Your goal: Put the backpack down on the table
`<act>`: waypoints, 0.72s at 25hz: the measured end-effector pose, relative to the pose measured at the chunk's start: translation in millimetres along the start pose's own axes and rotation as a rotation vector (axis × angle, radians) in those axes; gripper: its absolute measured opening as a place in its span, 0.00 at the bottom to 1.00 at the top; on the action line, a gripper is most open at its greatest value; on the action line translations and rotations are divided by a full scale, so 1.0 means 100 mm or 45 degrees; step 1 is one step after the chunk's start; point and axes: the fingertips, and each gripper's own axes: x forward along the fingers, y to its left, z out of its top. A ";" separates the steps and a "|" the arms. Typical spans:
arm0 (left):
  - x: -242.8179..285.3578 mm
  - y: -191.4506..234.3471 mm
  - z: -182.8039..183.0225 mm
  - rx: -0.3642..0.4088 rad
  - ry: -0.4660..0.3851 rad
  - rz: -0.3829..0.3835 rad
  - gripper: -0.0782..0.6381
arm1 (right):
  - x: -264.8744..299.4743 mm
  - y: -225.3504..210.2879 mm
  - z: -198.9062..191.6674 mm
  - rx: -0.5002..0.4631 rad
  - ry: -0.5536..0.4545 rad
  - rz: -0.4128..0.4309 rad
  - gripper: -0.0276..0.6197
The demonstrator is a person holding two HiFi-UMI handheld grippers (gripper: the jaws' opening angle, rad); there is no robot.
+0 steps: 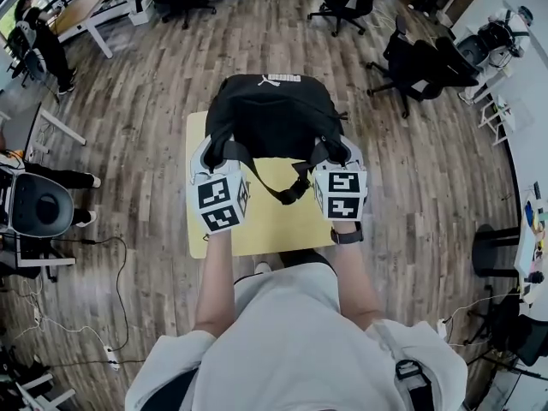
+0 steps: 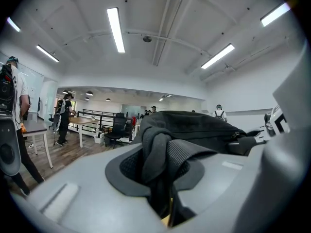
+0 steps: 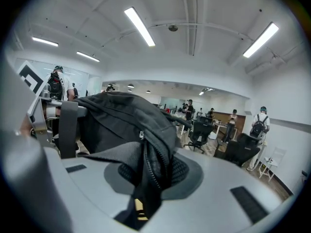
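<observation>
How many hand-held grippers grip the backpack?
2. The left hand-held gripper is shut on the backpack at its left edge in the head view; the right hand-held gripper is shut on its right edge.

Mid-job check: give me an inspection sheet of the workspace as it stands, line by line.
Surface: small yellow table, near part bare.
Job's things: black backpack over the table's far end, held from both sides; whether it rests on the table cannot be told.
Clutter: nothing seen.
Grippers: left gripper shut on a strap; right gripper shut on backpack fabric by the zip.
Cables: cable loose on the floor left of the table, near a power strip.
Surroundings: wood floor, office chairs, people at the far left.
</observation>
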 end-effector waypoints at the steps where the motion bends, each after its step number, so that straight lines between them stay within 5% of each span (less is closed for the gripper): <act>1: 0.08 -0.02 -0.02 0.002 0.010 0.001 0.21 | 0.08 -0.05 -0.01 0.002 0.008 0.002 0.15; 18: 1.04 0.12 -0.53 0.013 0.200 0.079 0.21 | 1.17 -0.23 -0.29 0.000 0.182 0.045 0.15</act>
